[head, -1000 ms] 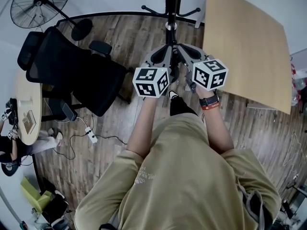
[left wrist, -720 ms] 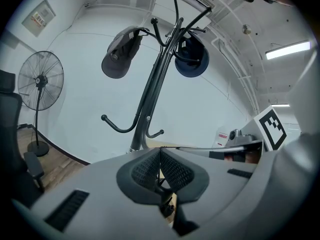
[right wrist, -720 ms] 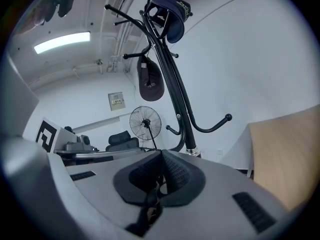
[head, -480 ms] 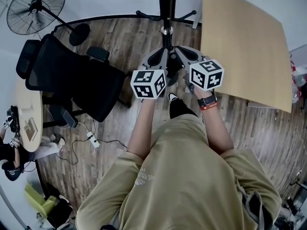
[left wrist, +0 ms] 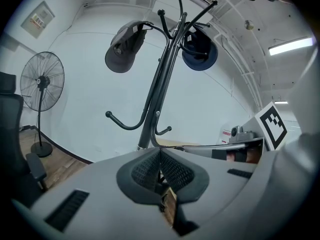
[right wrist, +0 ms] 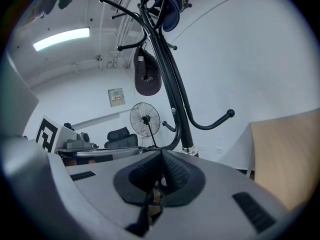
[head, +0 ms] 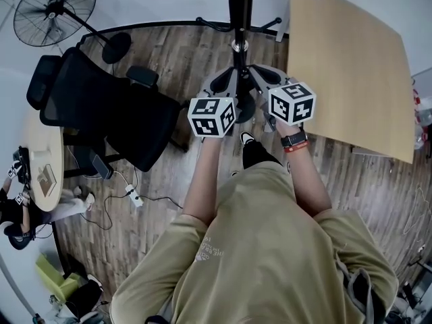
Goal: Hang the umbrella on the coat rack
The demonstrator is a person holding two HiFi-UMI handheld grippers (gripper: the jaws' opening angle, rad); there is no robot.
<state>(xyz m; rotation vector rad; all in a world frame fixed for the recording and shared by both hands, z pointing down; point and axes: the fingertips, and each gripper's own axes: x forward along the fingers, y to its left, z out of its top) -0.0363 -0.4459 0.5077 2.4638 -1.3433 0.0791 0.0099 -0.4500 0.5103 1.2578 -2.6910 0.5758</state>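
The black coat rack pole point(head: 239, 5) rises just beyond both grippers. In the left gripper view the coat rack point(left wrist: 161, 79) carries a grey cap point(left wrist: 125, 46) and a navy cap point(left wrist: 200, 49) on its upper hooks; its lower hooks are bare. The right gripper view shows the same coat rack point(right wrist: 170, 84), navy cap point(right wrist: 167, 6) and dark cap point(right wrist: 147, 74). My left gripper point(head: 228, 79) and right gripper point(head: 262, 75) sit side by side close to the pole, each shut, with nothing seen between the pads. No umbrella shows in any view.
A black office chair point(head: 101, 106) stands to the left, with a floor fan point(head: 57, 9) behind it. A light wooden table point(head: 351, 66) fills the right side. A round table point(head: 40, 167) and a power strip point(head: 131, 193) with a cable lie at the far left.
The grippers stay almost where they were beside the pole; only the head view has shifted slightly.
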